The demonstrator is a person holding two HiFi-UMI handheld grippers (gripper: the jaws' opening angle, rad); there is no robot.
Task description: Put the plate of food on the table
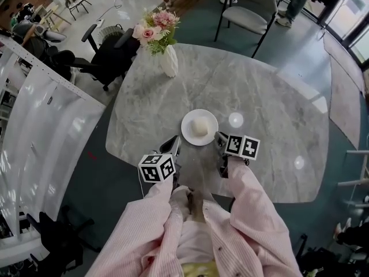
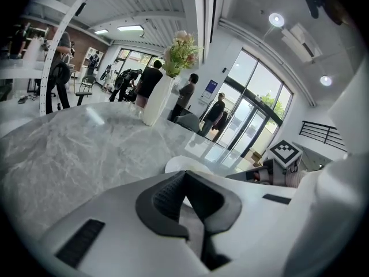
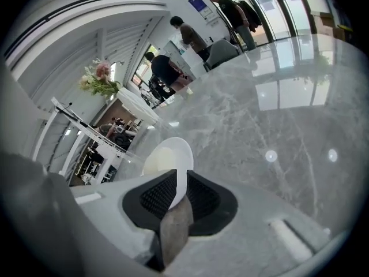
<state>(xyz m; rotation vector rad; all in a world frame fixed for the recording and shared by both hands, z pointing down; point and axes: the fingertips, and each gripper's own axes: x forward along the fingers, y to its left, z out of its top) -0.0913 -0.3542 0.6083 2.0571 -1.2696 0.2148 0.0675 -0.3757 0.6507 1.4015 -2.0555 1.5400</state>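
Observation:
A white plate [image 1: 199, 127] with a pale round bun [image 1: 199, 126] rests on the grey marble table [image 1: 259, 97], near its front edge. My right gripper [image 1: 219, 137] is at the plate's right rim. In the right gripper view, the rim of the plate [image 3: 173, 154] runs down between the two dark pads, which are shut on it. My left gripper [image 1: 176, 142] is at the plate's left rim. In the left gripper view, the plate [image 2: 183, 164] lies just beyond the nearly closed jaws, and a white sliver shows between the pads.
A white vase of pink flowers [image 1: 167, 59] stands at the table's far left. Grey chairs [image 1: 249, 7] and a black office chair [image 1: 112, 51] stand around the table, and people stand farther back. The person's pink sleeves [image 1: 242, 212] reach in from the near edge.

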